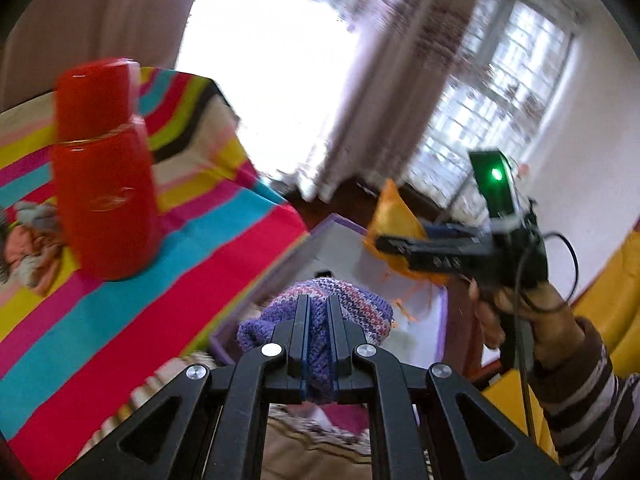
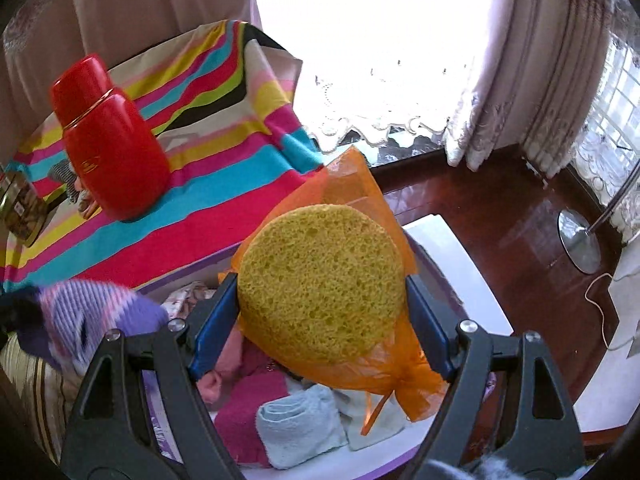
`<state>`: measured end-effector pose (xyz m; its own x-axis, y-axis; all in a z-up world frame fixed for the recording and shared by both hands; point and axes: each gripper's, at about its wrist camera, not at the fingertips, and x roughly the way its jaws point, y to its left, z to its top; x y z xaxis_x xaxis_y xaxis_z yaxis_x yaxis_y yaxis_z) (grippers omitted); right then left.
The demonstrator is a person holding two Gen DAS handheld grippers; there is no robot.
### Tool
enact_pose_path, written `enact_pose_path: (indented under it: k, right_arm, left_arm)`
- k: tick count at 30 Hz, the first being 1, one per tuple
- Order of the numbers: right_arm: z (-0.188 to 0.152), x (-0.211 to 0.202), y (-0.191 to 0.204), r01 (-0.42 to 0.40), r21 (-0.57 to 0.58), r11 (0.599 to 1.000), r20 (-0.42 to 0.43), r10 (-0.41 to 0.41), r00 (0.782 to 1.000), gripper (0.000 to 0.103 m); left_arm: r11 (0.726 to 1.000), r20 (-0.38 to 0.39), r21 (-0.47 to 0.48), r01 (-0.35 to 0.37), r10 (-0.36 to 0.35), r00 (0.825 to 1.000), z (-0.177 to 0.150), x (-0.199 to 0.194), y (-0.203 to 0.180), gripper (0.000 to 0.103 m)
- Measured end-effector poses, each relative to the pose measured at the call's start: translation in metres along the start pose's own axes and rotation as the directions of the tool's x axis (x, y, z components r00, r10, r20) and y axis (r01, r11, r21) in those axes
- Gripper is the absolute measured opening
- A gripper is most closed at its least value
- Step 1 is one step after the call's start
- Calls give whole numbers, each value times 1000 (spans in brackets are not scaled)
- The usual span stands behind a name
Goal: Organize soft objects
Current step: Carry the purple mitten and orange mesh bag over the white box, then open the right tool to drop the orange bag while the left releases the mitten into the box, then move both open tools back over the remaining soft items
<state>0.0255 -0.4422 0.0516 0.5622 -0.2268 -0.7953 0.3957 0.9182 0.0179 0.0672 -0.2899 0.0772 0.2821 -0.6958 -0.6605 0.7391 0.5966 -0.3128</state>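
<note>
Above the purple box [image 2: 440,240], right gripper [image 2: 320,300] clasping yellow sponge [image 2: 320,276], left gripper [image 1: 319,320] clenched on knitted piece [image 1: 352,300].

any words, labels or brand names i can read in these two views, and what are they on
None can be read.
red flask: a small gold emblem low on its body, too small and blurred to read.
tin at the left edge of the right wrist view: a printed label, its writing too small to make out.
purple-rimmed box: faint print on its near wall, illegible.
</note>
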Motion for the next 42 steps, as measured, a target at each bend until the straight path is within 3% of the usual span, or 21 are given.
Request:
enact_pose_path:
  k: [4, 6, 8, 11, 17, 29, 35, 42]
  right_arm:
    - [-1, 3, -12, 12, 22, 1000, -7, -12, 1000, 83]
    - [-3, 5, -17, 21, 31, 999, -10, -20, 1000, 83]
    - [-3, 9, -22, 29, 42, 999, -23, -28, 999, 83]
    - [-5, 10, -27, 35, 54, 998, -35, -33, 999, 83]
    - [5, 17, -25, 37, 44, 998, -32, -36, 999, 83]
    - [25, 26, -12, 34, 16, 999, -22, -34, 999, 87]
    - [17, 15, -4, -35, 29, 999, -19, 36, 999, 87]
    - [11, 0, 42, -119, -38, 992, -6, 119, 993, 87]
  left_arm:
    - [999, -89, 28, 43, -40, 995, -4, 21, -12, 13]
    - [1000, -140, 11, 8, -6, 990, -8, 33, -9, 26]
    - [1000, -148, -27, -2, -2, 989, -10, 34, -2, 45]
    - [997, -118, -82, 4, -14, 993, -9, 24, 10, 49]
    - [986, -100, -166, 8, -25, 995, -13, 21, 28, 52]
    - [974, -68, -224, 26, -42, 997, -13, 19, 40, 52]
    - [969, -40, -246, 19, -30, 999, -13, 13, 46, 52]
    - [956, 20, -291, -30, 37, 999, -11, -8, 69, 52]
